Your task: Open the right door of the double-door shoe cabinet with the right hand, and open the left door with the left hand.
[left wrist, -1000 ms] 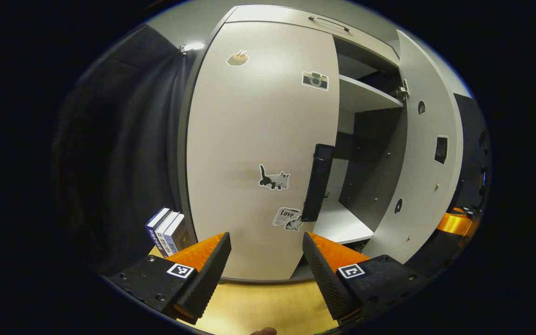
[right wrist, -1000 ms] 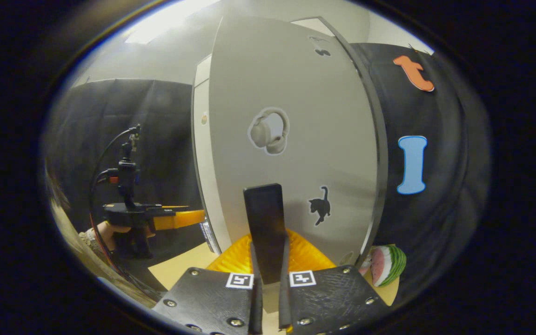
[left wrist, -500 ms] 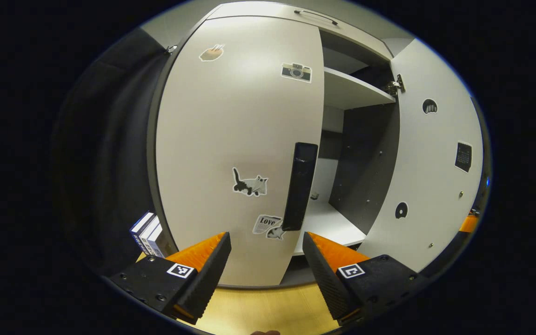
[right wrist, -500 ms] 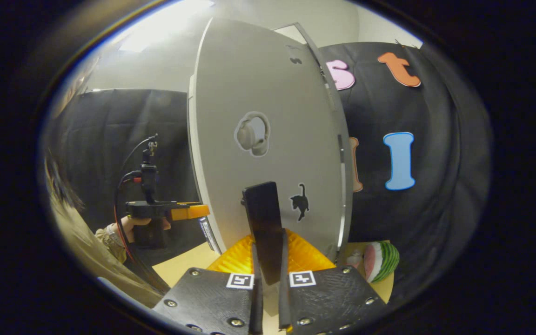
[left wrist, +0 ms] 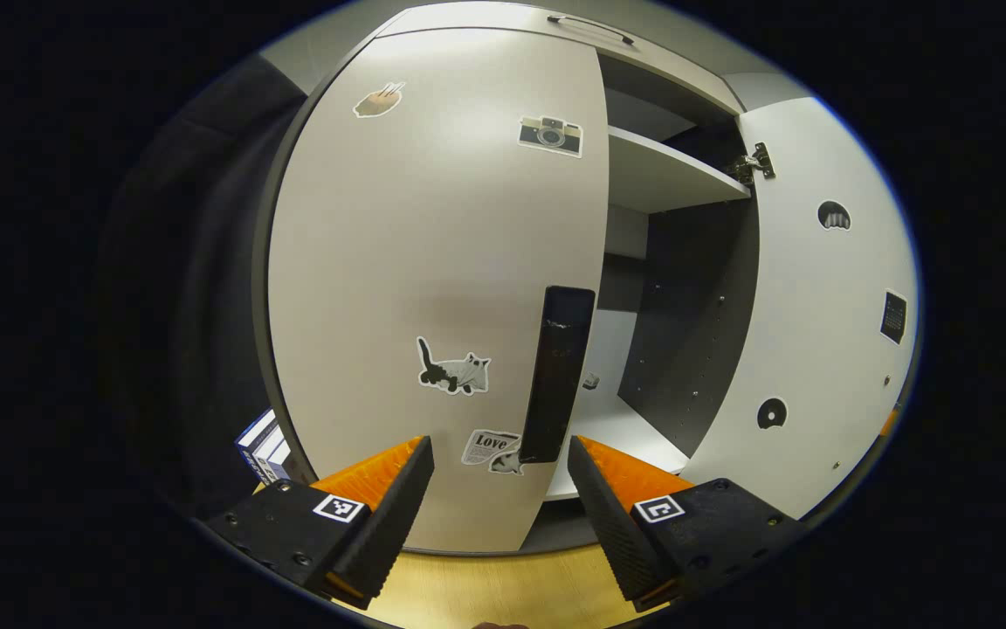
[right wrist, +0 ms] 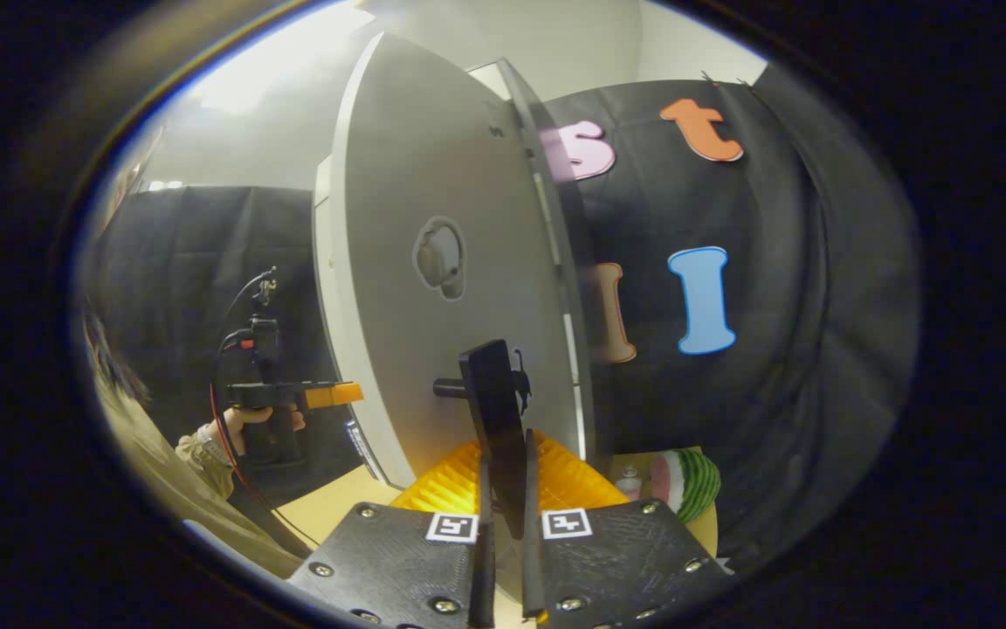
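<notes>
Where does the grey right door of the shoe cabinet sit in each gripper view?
Left gripper view: grey right door standing open at the right edge, inner face showing.
Right gripper view: centre-left, outer face showing; right gripper shut on its black bar handle.
Shared landmark: light wooden surface along the bottom.

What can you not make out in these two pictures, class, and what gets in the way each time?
- Left gripper view: the closed left door hides that half's inside.
- Left gripper view: small item on the lower shelf, too small to identify.
- Right gripper view: the open right door hides the cabinet's interior.
</notes>
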Demonstrator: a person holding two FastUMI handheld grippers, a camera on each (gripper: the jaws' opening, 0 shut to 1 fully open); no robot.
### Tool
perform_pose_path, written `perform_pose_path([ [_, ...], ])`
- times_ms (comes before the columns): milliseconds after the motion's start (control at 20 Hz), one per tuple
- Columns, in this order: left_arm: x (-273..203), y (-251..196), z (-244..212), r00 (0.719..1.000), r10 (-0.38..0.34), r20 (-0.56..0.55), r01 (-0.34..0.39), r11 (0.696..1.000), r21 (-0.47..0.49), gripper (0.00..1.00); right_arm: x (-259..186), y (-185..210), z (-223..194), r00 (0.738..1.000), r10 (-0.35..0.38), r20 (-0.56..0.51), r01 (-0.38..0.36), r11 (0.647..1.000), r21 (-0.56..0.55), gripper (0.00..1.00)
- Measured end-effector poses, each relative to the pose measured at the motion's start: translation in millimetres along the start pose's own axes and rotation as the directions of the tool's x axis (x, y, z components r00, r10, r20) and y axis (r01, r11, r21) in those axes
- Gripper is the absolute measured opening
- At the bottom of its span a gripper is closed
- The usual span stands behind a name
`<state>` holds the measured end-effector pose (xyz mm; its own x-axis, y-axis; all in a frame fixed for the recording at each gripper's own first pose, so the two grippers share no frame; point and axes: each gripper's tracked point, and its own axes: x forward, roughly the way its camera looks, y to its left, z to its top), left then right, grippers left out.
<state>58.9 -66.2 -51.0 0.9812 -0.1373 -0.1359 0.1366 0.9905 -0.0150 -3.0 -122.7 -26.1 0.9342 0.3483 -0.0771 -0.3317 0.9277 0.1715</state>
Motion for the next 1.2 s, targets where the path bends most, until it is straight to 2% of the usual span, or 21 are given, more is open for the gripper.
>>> perform_pose_path([
  [50, 2, -2, 0, 1.0, 0.0, 0.0, 0.0, 1.0, 0.001, 0.96, -2, -3, 1, 1.0, -0.01, 0.011, 0.01, 1.0, 0.022, 0.12],
  [150, 4, -4, 1, 1.0, -0.003, -0.002, 0.003, 1.0, 0.005, 0.96, -1, 1, -1, 1.0, 0.017, 0.024, -0.019, 0.997, 0.078, 0.12],
  [300, 7, -8, 1, 1.0, -0.003, -0.002, 0.003, 1.0, 0.016, 0.96, -3, -4, 1, 0.999, 0.03, 0.041, -0.034, 0.994, 0.1, 0.12],
  [1200, 29, -11, 7, 1.0, -0.007, 0.006, 0.007, 0.999, 0.032, 0.96, -1, -6, -2, 0.999, -0.028, 0.045, 0.024, 0.997, 0.074, 0.12],
])
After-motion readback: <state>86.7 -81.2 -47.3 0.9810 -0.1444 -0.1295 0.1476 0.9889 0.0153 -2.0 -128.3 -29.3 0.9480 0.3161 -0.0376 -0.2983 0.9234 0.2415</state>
